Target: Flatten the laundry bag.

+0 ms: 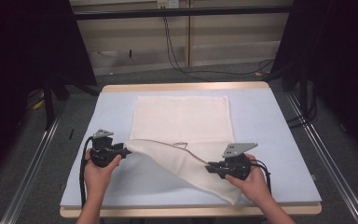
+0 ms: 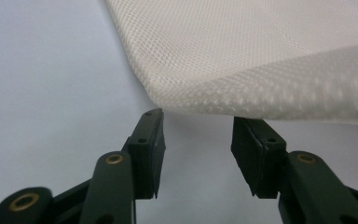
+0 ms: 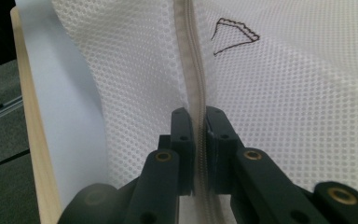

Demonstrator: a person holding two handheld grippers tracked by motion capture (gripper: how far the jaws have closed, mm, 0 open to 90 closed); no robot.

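A white mesh bag (image 1: 182, 119) lies on the light blue mat (image 1: 270, 140), its near part lifted and folded over. My right gripper (image 1: 208, 168) is shut on the bag's zipper seam (image 3: 193, 70), with mesh (image 3: 284, 93) spreading to both sides of the jaws (image 3: 199, 126). A thin dark cord loop (image 3: 233, 35) lies on the mesh beyond them. At the bag's left corner my left gripper (image 1: 127, 150) stands open. In its own view the jaws (image 2: 198, 140) sit just short of the raised corner (image 2: 261, 60), with nothing between them.
The mat covers a wooden table whose far edge (image 1: 186, 87) shows. Black cables (image 1: 177, 60) run across the grey floor behind it. Metal rails (image 1: 32, 163) flank the table on both sides, and dark curtains stand at the left and right.
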